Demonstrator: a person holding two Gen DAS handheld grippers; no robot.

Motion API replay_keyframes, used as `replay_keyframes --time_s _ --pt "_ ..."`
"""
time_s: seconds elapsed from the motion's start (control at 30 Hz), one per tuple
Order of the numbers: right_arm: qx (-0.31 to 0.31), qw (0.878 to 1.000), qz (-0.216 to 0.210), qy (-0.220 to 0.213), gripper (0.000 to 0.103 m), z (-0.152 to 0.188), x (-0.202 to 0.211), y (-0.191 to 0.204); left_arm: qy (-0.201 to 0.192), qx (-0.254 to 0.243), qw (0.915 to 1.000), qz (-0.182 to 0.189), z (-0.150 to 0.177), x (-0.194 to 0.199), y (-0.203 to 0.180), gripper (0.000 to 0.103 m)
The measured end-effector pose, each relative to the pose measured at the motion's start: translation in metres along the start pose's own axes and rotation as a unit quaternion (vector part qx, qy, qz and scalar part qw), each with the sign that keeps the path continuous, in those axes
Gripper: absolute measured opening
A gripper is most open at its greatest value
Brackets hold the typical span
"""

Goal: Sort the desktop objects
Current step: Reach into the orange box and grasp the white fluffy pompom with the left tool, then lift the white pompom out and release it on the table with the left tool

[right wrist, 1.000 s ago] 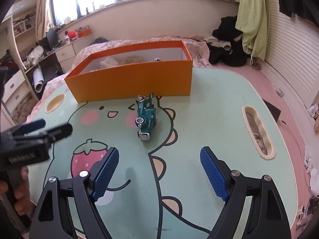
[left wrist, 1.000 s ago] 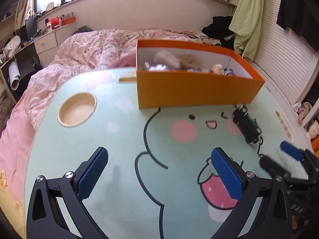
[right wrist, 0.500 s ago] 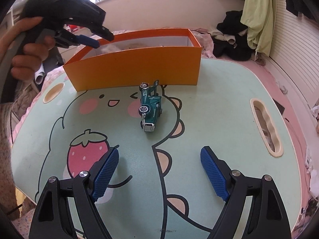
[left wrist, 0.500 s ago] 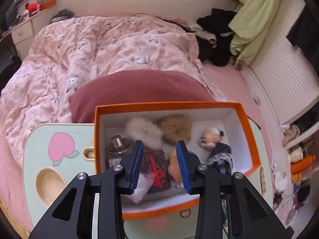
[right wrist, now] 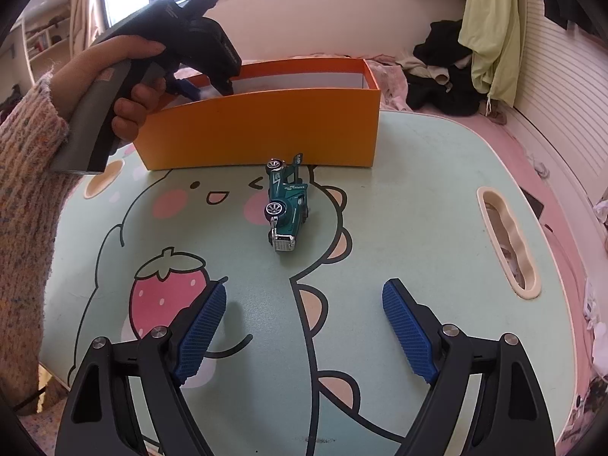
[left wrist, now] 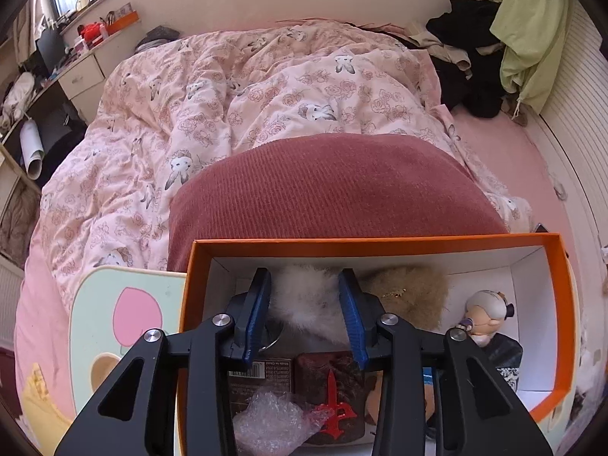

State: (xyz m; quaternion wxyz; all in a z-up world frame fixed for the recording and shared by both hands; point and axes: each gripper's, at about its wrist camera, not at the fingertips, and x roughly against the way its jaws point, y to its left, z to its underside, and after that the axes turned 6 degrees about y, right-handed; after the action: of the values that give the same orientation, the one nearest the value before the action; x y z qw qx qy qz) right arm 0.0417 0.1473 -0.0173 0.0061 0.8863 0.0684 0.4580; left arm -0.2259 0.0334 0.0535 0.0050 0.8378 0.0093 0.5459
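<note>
Left wrist view looks steeply down into the orange box (left wrist: 562, 304), which sits at the far edge of the desk (left wrist: 114, 296) against a maroon cushion (left wrist: 326, 186). The left hand-held gripper (left wrist: 304, 315) hangs over the box's far-left part because it is collecting or settling a white fluffy pompom (left wrist: 307, 304): its jaws are closing, the fluff lies between the blue pads and seems to brush them, though a firm pinch cannot be confirmed. Beside it lie a tan pompom (left wrist: 406, 288), a small grey-haired figurine (left wrist: 488, 317), a dark packet with a red emblem (left wrist: 332, 391) and crumpled plastic wrap (left wrist: 269, 421).

In the right wrist view, the right hand-held gripper (right wrist: 304, 334) hovers released and empty, probably waiting its turn. Ahead of it a green toy car (right wrist: 287, 205) with chrome wheels and grille lies tipped on its side on the desk, just near of the box, apparently not yet sorted.
</note>
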Motion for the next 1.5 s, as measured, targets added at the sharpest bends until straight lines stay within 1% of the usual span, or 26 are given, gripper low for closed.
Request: replay_keyframes --time_s 0.03,0.07,0.13,0.2,0.27,0.37,0.43,0.47,0.53,0.57,0.6,0.63,0.73,0.77,0.87,0.93,1.0,1.03,1.07,1.2,1.27,1.33,1.37,1.4,1.47,1.5 --pt "0.000 1.000 0.000 0.000 0.084 0.001 0.000 0.000 0.000 0.001 0.9999 0.015 0.000 0.002 0.003 0.023" --pt "-0.001 1.000 -0.001 -0.001 0.084 0.001 0.000 0.001 0.002 0.004 0.9994 0.035 0.001 0.005 0.007 0.018" --pt "0.000 1.000 0.000 0.000 0.084 0.001 0.000 0.001 -0.001 0.004 0.9981 0.061 0.003 0.014 0.013 0.015" --pt "0.000 1.000 0.000 -0.001 0.084 0.001 0.000 0.001 -0.014 0.000 0.9967 0.080 0.007 0.027 0.017 0.013" --pt "-0.001 1.000 -0.001 -0.001 0.084 0.001 0.000 0.001 -0.036 0.004 0.9932 0.110 0.015 0.047 0.022 0.008" --pt "0.000 1.000 0.001 -0.001 0.084 0.002 0.000 0.002 -0.075 0.010 0.9857 0.150 0.035 0.079 0.031 0.008" --pt "0.000 1.000 0.001 -0.001 0.084 0.002 0.000 0.001 -0.103 0.000 0.9813 0.162 0.050 0.098 0.032 0.008" --pt "0.000 1.000 0.001 0.000 0.084 0.002 0.000 0.001 -0.110 -0.009 0.9815 0.156 0.053 0.103 0.029 0.008" --pt "0.000 1.000 0.001 0.000 0.085 0.002 0.000 0.001 -0.106 -0.035 0.9859 0.124 0.049 0.100 0.020 0.010" --pt "0.000 1.000 0.001 0.000 0.085 0.002 0.000 0.001 -0.096 -0.043 0.9887 0.106 0.045 0.093 0.015 0.022" --pt "0.000 1.000 0.001 -0.001 0.085 0.002 0.000 0.001 -0.082 -0.046 0.9910 0.095 0.039 0.084 0.012 0.028" --pt "0.000 1.000 0.001 -0.001 0.085 0.001 0.000 0.001 -0.062 -0.047 0.9928 0.091 0.033 0.074 0.010 0.028" --pt "-0.001 1.000 0.001 0.000 0.085 0.001 0.000 0.001 0.017 -0.030 0.9963 0.079 0.017 0.038 0.009 0.028" --pt "-0.001 1.000 0.000 -0.001 0.085 0.001 0.000 0.000 0.029 -0.024 0.9968 0.071 0.013 0.029 0.009 0.028" --pt "-0.004 1.000 -0.004 -0.002 0.085 0.001 0.001 -0.002 0.021 -0.028 0.9983 0.046 0.012 0.019 0.004 0.028" --pt "-0.003 1.000 -0.004 -0.002 0.085 0.001 0.001 -0.002 0.017 -0.033 0.9990 0.025 0.013 0.014 0.000 0.035" --pt "-0.004 1.000 -0.004 -0.002 0.085 0.001 0.001 -0.002 0.019 -0.040 0.9987 0.023 0.014 0.009 -0.003 0.054" --pt "-0.004 1.000 -0.005 -0.002 0.085 0.001 0.001 -0.002 0.021 -0.043 0.9986 0.020 0.013 0.005 -0.005 0.058" --pt "-0.004 1.000 -0.005 -0.002 0.085 0.001 0.001 -0.002 0.020 -0.047 0.9986 0.014 0.013 0.003 -0.006 0.059" --pt "-0.004 1.000 -0.004 -0.002 0.085 0.001 0.001 -0.002 0.017 -0.066 0.9977 -0.002 0.009 -0.003 -0.014 0.059" --pt "-0.004 1.000 -0.004 -0.002 0.085 0.001 0.001 -0.001 0.018 -0.084 0.9961 -0.022 0.008 -0.008 -0.019 0.058" --pt "-0.004 1.000 -0.004 -0.002 0.085 0.001 0.001 -0.002 0.010 -0.101 0.9937 -0.048 0.011 -0.010 -0.024 0.053" --pt "-0.004 1.000 -0.004 -0.002 0.085 0.001 0.001 -0.001 0.003 -0.107 0.9925 -0.058 0.012 -0.009 -0.024 0.041" --pt "-0.004 1.000 -0.004 -0.002 0.085 0.001 0.001 -0.002 -0.003 -0.109 0.9925 -0.055 0.014 -0.007 -0.022 0.041" --pt "-0.004 1.000 -0.004 -0.002 0.085 0.001 0.001 -0.002 -0.010 -0.108 0.9937 -0.025 0.016 0.000 -0.015 0.041" --pt "-0.005 1.000 -0.004 -0.002 0.085 0.001 0.001 -0.001 -0.015 -0.108 0.9938 -0.020 0.016 0.004 -0.013 0.041"
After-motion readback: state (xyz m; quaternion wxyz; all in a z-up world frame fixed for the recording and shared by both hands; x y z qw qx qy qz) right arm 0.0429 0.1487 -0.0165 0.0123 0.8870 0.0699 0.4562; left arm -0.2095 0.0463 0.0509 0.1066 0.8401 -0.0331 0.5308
